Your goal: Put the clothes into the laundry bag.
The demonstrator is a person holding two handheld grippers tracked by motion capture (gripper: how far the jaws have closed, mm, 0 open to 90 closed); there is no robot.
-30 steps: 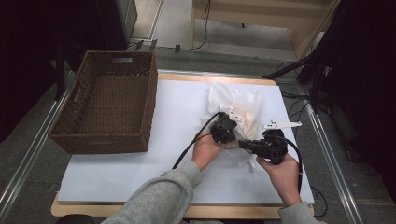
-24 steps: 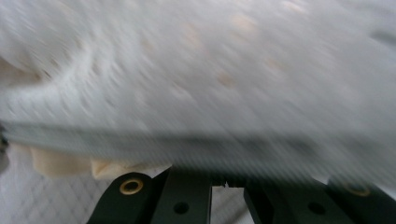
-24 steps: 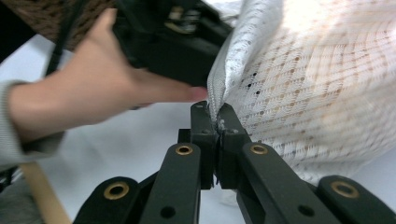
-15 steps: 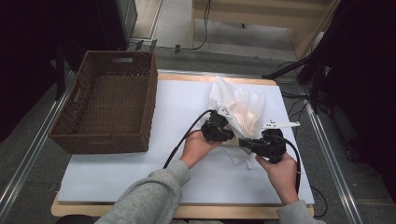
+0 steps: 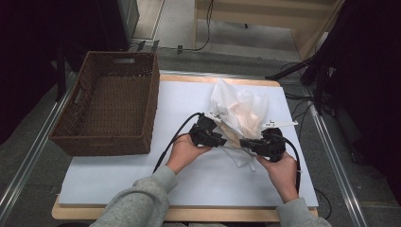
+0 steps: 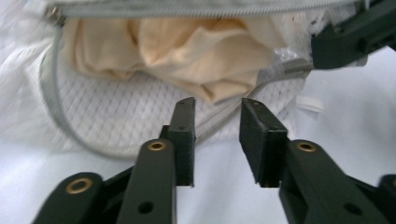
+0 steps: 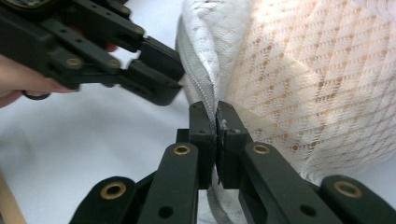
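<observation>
Lying near the counter's (image 5: pixel 118 189) right edge, the mesh bag (image 5: pixel 239 113) of cream cloth (image 6: pixel 196 51) is pinched at its zipper (image 7: pixel 201 79) by the right tongs (image 7: pixel 217 116), while the left tongs (image 6: pixel 217 119), drawn slightly back, gape at its mouth, ready to reach in.

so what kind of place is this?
Probably a lab data-collection bench, not a home: white-covered table with metal rails, loose floor cables, and a staged wicker basket and mesh laundry bag.
</observation>
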